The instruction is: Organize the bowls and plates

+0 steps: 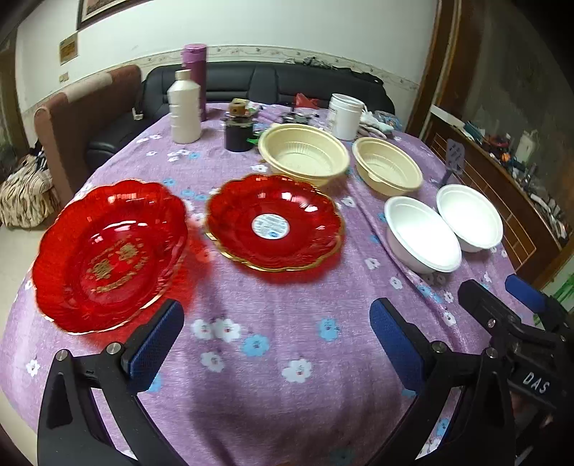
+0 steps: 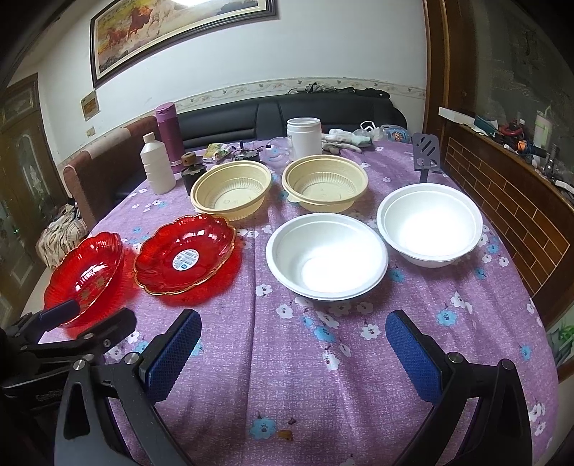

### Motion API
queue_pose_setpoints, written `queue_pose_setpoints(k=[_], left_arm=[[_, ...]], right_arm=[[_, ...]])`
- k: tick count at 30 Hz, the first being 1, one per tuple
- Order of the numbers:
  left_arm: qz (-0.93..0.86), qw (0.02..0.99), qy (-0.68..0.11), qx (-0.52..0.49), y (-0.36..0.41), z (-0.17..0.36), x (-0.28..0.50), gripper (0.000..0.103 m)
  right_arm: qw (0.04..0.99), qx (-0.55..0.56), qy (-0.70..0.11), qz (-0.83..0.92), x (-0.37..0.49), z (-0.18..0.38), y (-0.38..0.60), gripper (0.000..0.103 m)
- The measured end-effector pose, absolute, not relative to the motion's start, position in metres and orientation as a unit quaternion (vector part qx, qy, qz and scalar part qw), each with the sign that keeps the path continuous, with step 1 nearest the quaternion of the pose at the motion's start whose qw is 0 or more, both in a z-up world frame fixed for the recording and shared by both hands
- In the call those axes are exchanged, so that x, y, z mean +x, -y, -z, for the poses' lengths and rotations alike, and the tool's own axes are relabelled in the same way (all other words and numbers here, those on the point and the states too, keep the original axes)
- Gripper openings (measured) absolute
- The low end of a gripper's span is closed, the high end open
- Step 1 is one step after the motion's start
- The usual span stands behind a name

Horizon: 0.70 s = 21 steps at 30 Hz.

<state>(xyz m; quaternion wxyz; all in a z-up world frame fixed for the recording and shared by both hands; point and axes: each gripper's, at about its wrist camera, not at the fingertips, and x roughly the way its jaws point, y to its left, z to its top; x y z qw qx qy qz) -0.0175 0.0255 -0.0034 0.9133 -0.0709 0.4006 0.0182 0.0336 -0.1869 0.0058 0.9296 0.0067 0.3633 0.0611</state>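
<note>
- Purple floral tablecloth [image 2: 287, 376] covers a round table and is creased in long folds toward the near edge.
- Two red scalloped translucent plastic plates lie at the left: one with gold lettering [image 1: 107, 254] near the cloth's edge, one with a round white sticker [image 1: 273, 222] beside it, apart.
- Two cream ribbed plastic bowls [image 2: 232, 193] [image 2: 324, 186] stand behind them, side by side.
- Two white foam bowls [image 2: 327, 254] [image 2: 429, 224] sit at the right, rims nearly touching in the left wrist view.
- Left gripper [image 1: 276, 344] hovers over bare cloth, blue pads spread wide, holding nothing.
- Right gripper [image 2: 293, 351] is likewise spread wide and empty, before the nearer white bowl.
- Far side holds a white plastic bottle [image 2: 158, 168], a purple flask [image 2: 169, 134], a white lidded tub [image 2: 304, 138], and small clutter.
- Beyond are a black sofa [image 2: 229, 122], a brown chair [image 2: 97, 179], a framed horse painting [image 2: 172, 28] on the white wall, and a brick-patterned ledge [image 2: 502, 200].
</note>
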Motion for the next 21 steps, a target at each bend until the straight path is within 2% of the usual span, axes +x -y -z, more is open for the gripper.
queue_pose_setpoints(k=[12, 21], left_arm=[[-0.061, 0.911, -0.386, -0.134, -0.106, -0.006, -0.044, 0.103], [-0.147, 0.900, -0.350, -0.212, -0.198, 0.002, -0.062, 0.103]], right_arm=[[0.922, 0.014, -0.356, -0.151, 0.044, -0.014, 0.138, 0.103], [0.856, 0.080, -0.415, -0.298, 0.069, -0.011, 0.060, 0.102]])
